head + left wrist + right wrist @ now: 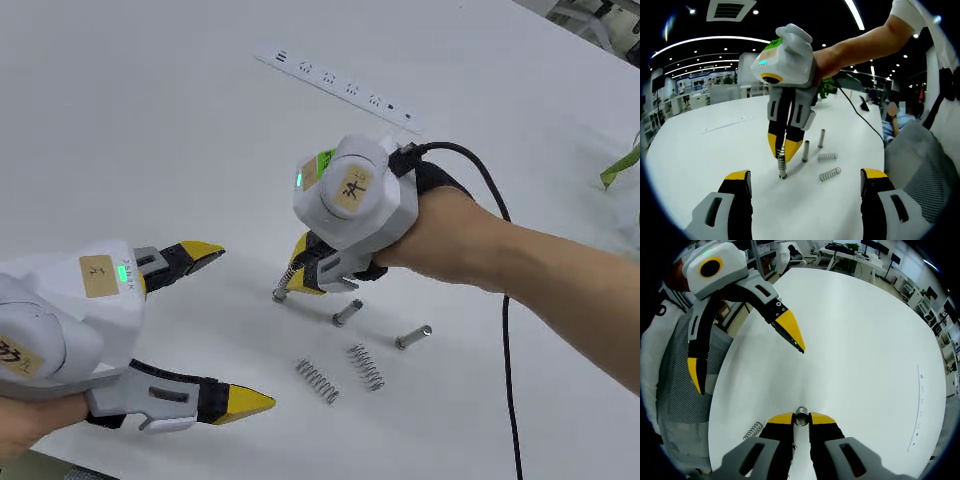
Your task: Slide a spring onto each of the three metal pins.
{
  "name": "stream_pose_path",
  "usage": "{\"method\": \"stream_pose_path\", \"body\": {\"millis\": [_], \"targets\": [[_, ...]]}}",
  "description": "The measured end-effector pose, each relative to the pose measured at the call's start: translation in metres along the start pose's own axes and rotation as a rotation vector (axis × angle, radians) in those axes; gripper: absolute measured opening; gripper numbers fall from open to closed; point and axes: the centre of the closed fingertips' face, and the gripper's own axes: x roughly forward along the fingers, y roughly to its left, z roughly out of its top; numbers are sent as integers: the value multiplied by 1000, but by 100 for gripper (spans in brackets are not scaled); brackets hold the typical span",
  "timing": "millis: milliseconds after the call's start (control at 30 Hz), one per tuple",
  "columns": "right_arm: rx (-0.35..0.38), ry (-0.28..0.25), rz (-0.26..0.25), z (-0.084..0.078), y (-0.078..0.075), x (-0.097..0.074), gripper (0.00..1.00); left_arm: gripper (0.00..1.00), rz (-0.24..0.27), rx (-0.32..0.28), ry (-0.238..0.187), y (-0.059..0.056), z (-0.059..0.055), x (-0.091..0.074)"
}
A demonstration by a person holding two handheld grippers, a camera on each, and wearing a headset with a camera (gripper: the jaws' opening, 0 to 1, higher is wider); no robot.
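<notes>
Three metal pins stand upright on the white table (150, 130). My right gripper (300, 276) is shut on a spring (289, 273), holding it over the leftmost pin (280, 295); seen end-on, the spring (801, 416) sits between the yellow tips. In the left gripper view the spring (782, 157) is partly down on that pin (783, 173). The other two pins (347, 312) (413, 336) are bare. Two loose springs (316, 380) (366, 366) lie in front of them. My left gripper (222, 327) is wide open to the left, holding nothing.
A white power strip (340, 85) lies at the back of the table. A black cable (505, 300) trails from the right gripper along the person's forearm. A green leaf (622, 160) pokes in at the right edge. Office desks (850, 257) stand beyond the table.
</notes>
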Motion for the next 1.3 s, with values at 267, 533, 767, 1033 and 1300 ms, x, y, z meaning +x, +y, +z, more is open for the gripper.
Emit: {"method": "stream_pose_path", "body": {"millis": [267, 533, 767, 1033, 1300], "targets": [[-13, 10, -2, -3, 3, 10, 12, 91, -2, -1, -1, 0, 0, -2], [-6, 13, -6, -8, 2, 18, 12, 91, -7, 0, 3, 0, -2, -1], [2, 8, -10, -10, 2, 21, 12, 91, -11, -2, 6, -1, -4, 0], [17, 1, -12, -11, 1, 20, 17, 91, -21, 1, 15, -5, -2, 0], [21, -12, -28, -12, 1, 14, 21, 91, -26, 12, 23, -8, 2, -1]]}}
